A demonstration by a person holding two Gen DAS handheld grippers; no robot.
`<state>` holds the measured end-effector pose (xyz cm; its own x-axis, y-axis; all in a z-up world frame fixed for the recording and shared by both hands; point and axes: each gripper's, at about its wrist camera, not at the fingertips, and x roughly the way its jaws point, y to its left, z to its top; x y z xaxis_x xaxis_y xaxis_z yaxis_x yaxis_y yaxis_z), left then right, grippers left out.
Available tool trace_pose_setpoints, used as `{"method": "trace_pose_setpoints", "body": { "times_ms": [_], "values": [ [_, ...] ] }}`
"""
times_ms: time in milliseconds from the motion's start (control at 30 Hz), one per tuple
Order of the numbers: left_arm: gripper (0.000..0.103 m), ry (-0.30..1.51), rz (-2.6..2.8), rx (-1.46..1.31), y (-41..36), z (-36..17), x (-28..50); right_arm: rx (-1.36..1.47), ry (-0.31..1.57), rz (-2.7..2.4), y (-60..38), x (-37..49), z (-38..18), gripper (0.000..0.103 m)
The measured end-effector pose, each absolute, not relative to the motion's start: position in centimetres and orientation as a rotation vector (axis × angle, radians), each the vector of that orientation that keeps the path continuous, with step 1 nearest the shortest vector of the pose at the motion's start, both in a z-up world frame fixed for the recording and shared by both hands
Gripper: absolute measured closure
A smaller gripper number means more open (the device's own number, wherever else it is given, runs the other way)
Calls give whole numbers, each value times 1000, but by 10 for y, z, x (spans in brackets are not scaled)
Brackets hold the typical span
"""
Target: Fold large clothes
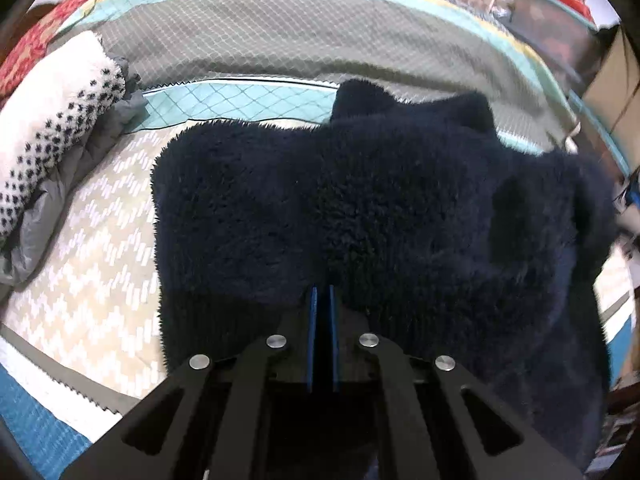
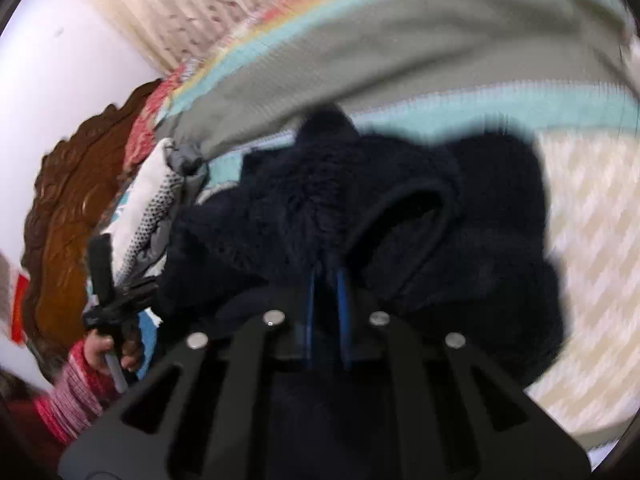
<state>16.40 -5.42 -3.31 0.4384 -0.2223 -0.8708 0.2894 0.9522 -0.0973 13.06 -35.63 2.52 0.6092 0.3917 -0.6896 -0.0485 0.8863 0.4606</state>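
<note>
A dark navy fleece garment (image 1: 360, 200) lies spread on the bed and fills the middle of the left wrist view. My left gripper (image 1: 322, 292) sits at its near ribbed hem, blue pads almost together with the hem fabric pinched at their tips. In the right wrist view, the same garment (image 2: 480, 240) is bunched up, with a rounded cuff or collar opening just beyond the fingers. My right gripper (image 2: 327, 280) is shut, with a fold of fleece squeezed between its blue pads. This view is blurred.
A folded white spotted fleece (image 1: 52, 128) rests on a grey jacket at the left. A grey and teal quilt (image 1: 280, 32) lies behind. The bed cover (image 1: 100, 240) has a beige zigzag pattern. A hand in a pink sleeve (image 2: 100, 352) and a wooden headboard (image 2: 68, 208) show at left.
</note>
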Motion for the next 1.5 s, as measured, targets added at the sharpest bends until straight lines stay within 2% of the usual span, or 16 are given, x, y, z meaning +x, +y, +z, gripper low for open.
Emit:
{"method": "trace_pose_setpoints", "body": {
  "times_ms": [100, 167, 233, 300, 367, 467, 533, 567, 600, 700, 867, 933, 1000, 1233, 1367, 1500],
  "values": [
    [92, 1056, -312, 106, -59, -39, 164, 122, 825, 152, -365, 120, 62, 93],
    [92, 1043, -316, 122, -63, -42, 162, 10, 960, 104, -376, 121, 40, 92],
    [92, 1038, -298, 144, -66, -45, 166, 38, 1100, 11, -396, 122, -2, 92],
    [92, 1038, -307, 128, -63, -40, 164, 108, 1152, -48, -413, 115, -25, 90],
    [92, 1036, -316, 92, -53, -29, 159, 349, 1056, -37, -436, 97, -20, 82],
    [92, 951, -328, -18, -34, 1, 144, 456, 853, -65, -444, 75, 18, 80],
    [92, 882, -355, -81, -30, 18, 136, 406, 758, -23, -425, 75, 44, 55],
    [92, 864, -372, -87, -34, 24, 136, 378, 716, 8, -412, 78, 54, 29],
    [92, 851, -401, -76, -43, 27, 136, 351, 684, 45, -399, 81, 62, 21],
    [92, 838, -469, 41, -80, 23, 136, 227, 673, 122, -346, 101, 65, 22],
    [92, 976, -455, 179, -118, -48, 188, -30, 837, -35, -310, 166, -7, 26],
    [92, 1036, -518, 43, -111, -66, 208, 184, 930, -45, -347, 180, -57, 25],
    [92, 1055, -513, -18, -111, -73, 219, 300, 871, -43, -362, 178, -73, 24],
    [92, 1010, -505, 28, -114, -64, 201, 242, 875, -42, -354, 182, -70, 20],
    [91, 978, -479, 108, -99, -33, 166, 234, 802, 15, -352, 154, -27, 20],
    [91, 970, -457, 135, -51, -8, 109, 278, 710, 105, -352, 83, 13, 20]
  ]
}}
